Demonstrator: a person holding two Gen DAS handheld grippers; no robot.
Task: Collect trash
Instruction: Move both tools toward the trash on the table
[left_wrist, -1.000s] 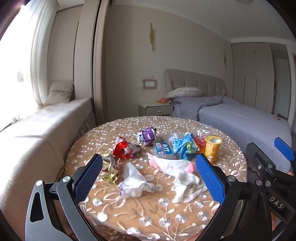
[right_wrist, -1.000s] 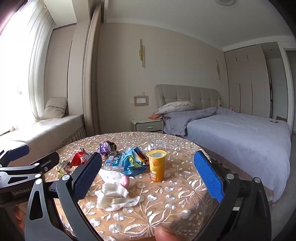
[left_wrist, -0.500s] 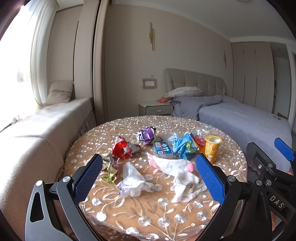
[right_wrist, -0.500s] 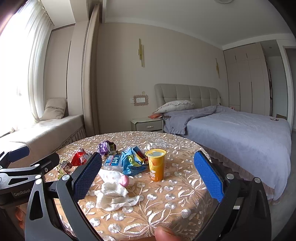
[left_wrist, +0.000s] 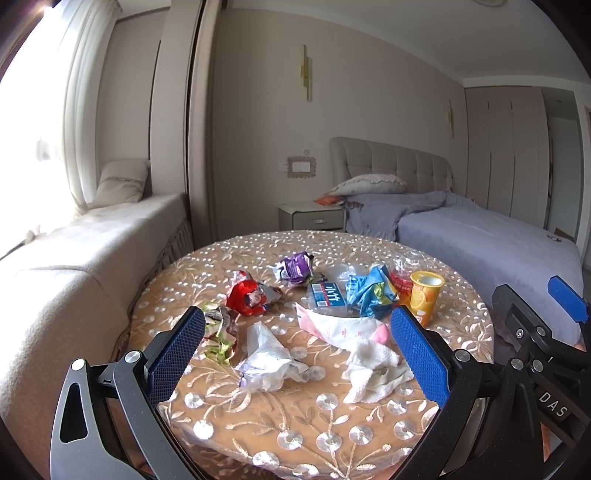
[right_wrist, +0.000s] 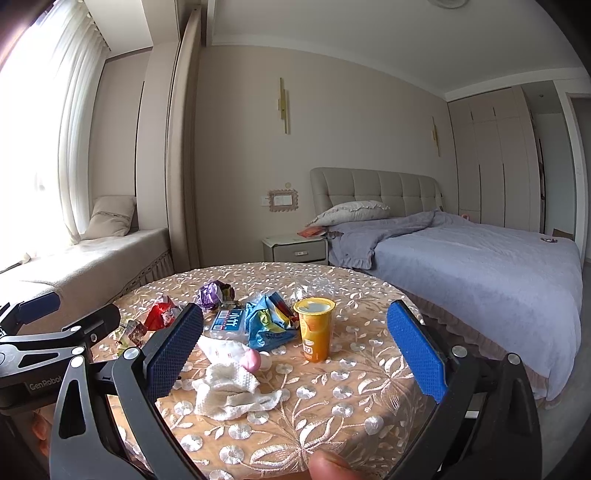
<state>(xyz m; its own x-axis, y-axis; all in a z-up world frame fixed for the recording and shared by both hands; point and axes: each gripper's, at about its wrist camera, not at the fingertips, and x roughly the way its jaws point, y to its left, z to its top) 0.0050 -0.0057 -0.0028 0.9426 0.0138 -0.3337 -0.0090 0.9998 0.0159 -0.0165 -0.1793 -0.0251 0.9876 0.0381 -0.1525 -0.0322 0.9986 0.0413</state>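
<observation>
Trash lies on a round table (left_wrist: 258, 417) with an embroidered cloth. I see a crumpled white tissue (left_wrist: 373, 367) (right_wrist: 229, 387), a crumpled clear wrapper (left_wrist: 266, 358), a red wrapper (left_wrist: 248, 297) (right_wrist: 159, 316), a purple wrapper (left_wrist: 294, 266) (right_wrist: 211, 293), a blue snack bag (left_wrist: 369, 291) (right_wrist: 267, 323), an orange cup (left_wrist: 424, 295) (right_wrist: 314, 328) and a flat pack with a blue label (left_wrist: 327, 295) (right_wrist: 229, 322). My left gripper (left_wrist: 295, 354) is open and empty above the near edge. My right gripper (right_wrist: 295, 350) is open and empty, to the right of the left one.
A bed (right_wrist: 480, 266) with a grey cover stands to the right of the table. A padded window bench (left_wrist: 74, 266) runs along the left. A nightstand (left_wrist: 310, 218) stands at the far wall. A fingertip (right_wrist: 332, 467) shows at the bottom edge.
Both grippers have risen slightly, so the table sits a little lower in both views. Nothing on the table has moved.
</observation>
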